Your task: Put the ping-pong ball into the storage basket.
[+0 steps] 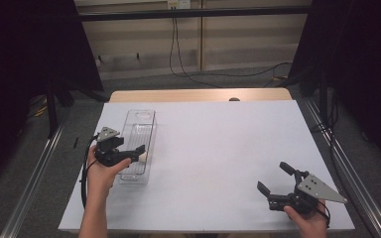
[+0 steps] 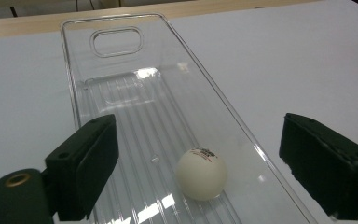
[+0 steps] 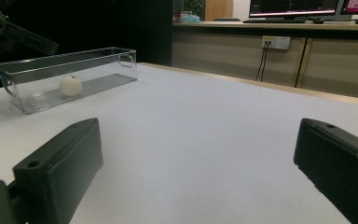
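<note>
The bench (image 1: 213, 163) is a broad, flat, matte white sheet over a pale wooden top. On its left half lies a clear plastic tray (image 1: 138, 145), long and narrow, with thin glossy walls, a ribbed floor and a handle cut-out at the far end; its long axis runs from 6 to 12 o'clock in the high view. The left hand-held gripper (image 1: 138, 151) hangs over the tray's near end, much nearer than the right hand-held gripper (image 1: 275, 179), which rests well apart at about 4 o'clock. Both stand wide open and hold nothing. A small, smooth white ball (image 2: 201, 174) with a faint printed mark sits on the tray floor, just ahead of the left jaws and between them.
</note>
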`<state>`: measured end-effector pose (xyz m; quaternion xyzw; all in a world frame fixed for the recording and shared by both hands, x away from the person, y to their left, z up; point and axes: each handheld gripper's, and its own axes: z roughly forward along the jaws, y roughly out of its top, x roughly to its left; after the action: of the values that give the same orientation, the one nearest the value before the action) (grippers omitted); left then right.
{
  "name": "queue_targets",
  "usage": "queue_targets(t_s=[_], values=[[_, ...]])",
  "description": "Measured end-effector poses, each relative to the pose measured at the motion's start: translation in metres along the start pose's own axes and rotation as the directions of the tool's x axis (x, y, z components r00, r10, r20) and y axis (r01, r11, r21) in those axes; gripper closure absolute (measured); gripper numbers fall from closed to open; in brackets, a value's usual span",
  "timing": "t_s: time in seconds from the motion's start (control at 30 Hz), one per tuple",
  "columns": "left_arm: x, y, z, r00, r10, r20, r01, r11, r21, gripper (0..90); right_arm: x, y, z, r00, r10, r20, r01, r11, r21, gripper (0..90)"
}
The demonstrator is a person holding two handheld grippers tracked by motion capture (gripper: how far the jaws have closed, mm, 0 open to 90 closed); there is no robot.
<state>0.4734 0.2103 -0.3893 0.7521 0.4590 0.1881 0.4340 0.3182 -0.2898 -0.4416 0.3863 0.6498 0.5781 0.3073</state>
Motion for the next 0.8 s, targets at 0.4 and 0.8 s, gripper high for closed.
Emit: queue_targets(t_s=[0.4,0.8], values=[[-0.003,-0.003,-0.008,0.999,0.024,0.039,-0.022,0.9988,-0.044,4.1,-0.001,0.0,-0.001,1.0,-0.003,0.005,0.003,1.0,0.0,0.7],[-0.005,-0.009,-0.011,0.9981,0.032,0.053,-0.028,0.9964,-0.08,3.2,-0.002,0.0,-0.001,1.0,-0.001,0.003,0.001,1.0,-0.004,0.7]])
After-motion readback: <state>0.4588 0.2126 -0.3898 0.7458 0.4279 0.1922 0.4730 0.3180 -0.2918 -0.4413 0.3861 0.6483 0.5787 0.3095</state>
